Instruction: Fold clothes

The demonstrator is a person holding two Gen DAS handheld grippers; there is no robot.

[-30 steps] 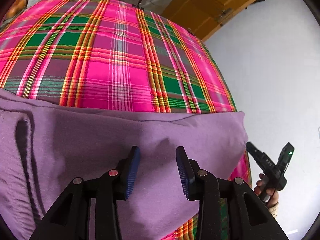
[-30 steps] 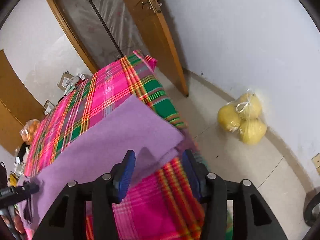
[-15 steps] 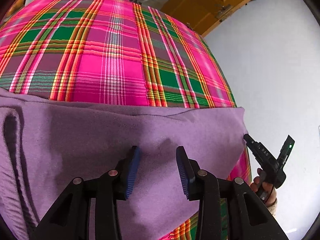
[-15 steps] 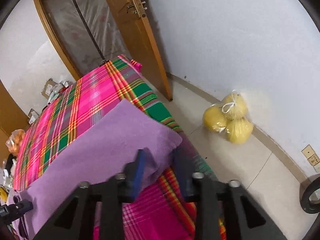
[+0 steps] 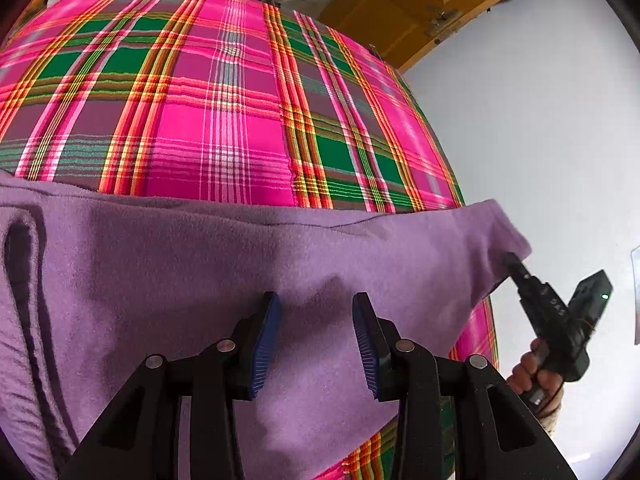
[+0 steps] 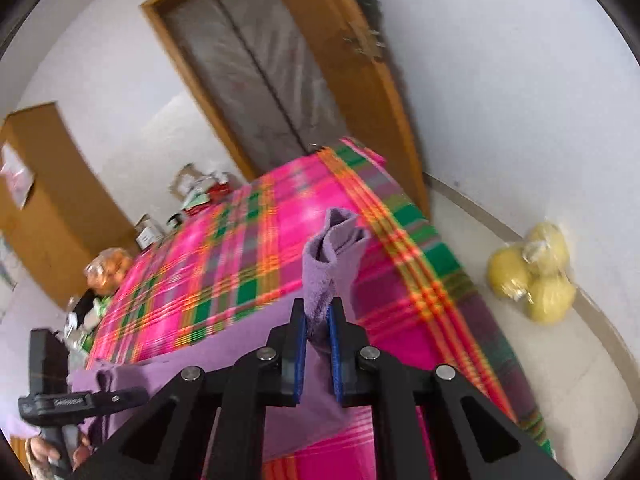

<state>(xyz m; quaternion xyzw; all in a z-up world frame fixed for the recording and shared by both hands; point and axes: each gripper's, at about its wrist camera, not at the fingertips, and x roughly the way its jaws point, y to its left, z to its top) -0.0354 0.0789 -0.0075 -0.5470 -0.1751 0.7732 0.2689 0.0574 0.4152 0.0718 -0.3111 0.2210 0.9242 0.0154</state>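
A purple fleece garment (image 5: 200,264) lies across the near part of a table covered with a pink and green plaid cloth (image 5: 224,120). My left gripper (image 5: 316,320) is open just above the garment's middle, with nothing between its fingers. My right gripper (image 6: 318,328) is shut on the garment's right corner (image 6: 328,256) and holds it lifted off the table. In the left wrist view the right gripper (image 5: 516,264) shows at the far right with the raised corner (image 5: 500,232). In the right wrist view the left gripper (image 6: 120,396) shows at the lower left.
A wooden door (image 6: 352,80) and a curtained doorway (image 6: 256,72) stand beyond the table's far end. A bag of yellow fruit (image 6: 532,272) lies on the floor by the right wall. Boxes and clutter (image 6: 192,196) sit at the far left of the table.
My right gripper has closed on the garment's right corner and lifted it up off the table. My left gripper has stayed open over the garment.
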